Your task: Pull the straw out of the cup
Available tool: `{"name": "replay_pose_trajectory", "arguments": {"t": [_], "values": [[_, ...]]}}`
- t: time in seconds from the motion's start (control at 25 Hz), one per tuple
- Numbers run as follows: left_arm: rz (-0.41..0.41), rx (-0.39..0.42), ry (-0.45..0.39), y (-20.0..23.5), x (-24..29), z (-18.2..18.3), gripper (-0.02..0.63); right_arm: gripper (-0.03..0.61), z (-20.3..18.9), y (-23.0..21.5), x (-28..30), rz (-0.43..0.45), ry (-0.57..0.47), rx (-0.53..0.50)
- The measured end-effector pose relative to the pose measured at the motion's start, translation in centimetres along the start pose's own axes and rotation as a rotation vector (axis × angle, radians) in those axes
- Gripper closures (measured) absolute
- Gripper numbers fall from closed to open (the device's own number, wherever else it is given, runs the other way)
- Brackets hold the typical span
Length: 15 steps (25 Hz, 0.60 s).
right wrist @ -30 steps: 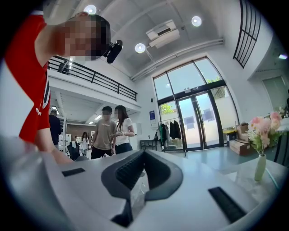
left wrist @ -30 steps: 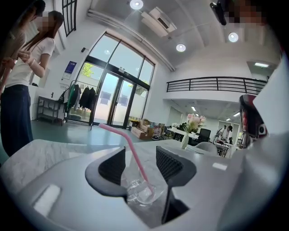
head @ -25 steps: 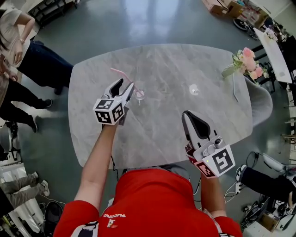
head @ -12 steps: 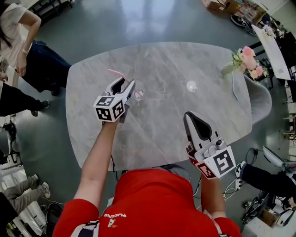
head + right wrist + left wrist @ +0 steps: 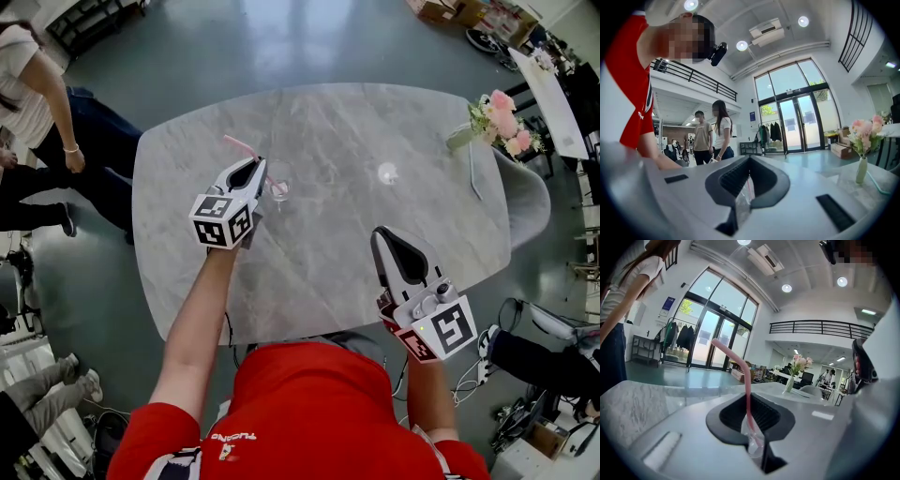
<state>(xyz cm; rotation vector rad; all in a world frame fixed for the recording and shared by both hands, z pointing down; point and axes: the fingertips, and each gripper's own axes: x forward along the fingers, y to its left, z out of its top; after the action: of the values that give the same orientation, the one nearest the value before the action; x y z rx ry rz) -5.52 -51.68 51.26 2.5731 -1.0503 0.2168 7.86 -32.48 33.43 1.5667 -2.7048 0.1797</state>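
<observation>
A clear cup (image 5: 279, 190) stands on the grey marble table (image 5: 328, 122), and a bent pink straw (image 5: 240, 148) leans out of it to the left. My left gripper (image 5: 254, 166) is at the cup's left rim, its jaws closing on the straw. In the left gripper view the straw (image 5: 740, 366) runs down between the pads (image 5: 764, 414) into the cup (image 5: 753, 442). My right gripper (image 5: 378, 232) hovers shut and empty over the table's near right part. It points toward the cup from well short of it. Its jaws meet in the right gripper view (image 5: 749, 159).
A vase of pink flowers (image 5: 502, 127) stands at the table's far right end, next to a grey chair (image 5: 527, 202). A small clear object (image 5: 387, 173) lies right of the cup. People (image 5: 56, 112) stand on the floor to the left.
The left jaws, wide open beside the straw before, have closed onto it. The right gripper has stayed put. A person at the left has shifted.
</observation>
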Motion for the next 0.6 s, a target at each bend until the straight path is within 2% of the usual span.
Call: {"name": "replay_pose_trajectory", "arguments": {"t": [0.2,0.6], "values": [[-0.002,0.032,-0.044,-1.1,-0.8,1.3,0.588,0.578,-0.1,-0.2,-0.4,-0.001,-0.004,0.000],[-0.019,0.066,-0.193,-4.6,-4.5,6.4,0.588,0.578,-0.1,0.1,-0.6,0.043,-0.020,0.005]]}}
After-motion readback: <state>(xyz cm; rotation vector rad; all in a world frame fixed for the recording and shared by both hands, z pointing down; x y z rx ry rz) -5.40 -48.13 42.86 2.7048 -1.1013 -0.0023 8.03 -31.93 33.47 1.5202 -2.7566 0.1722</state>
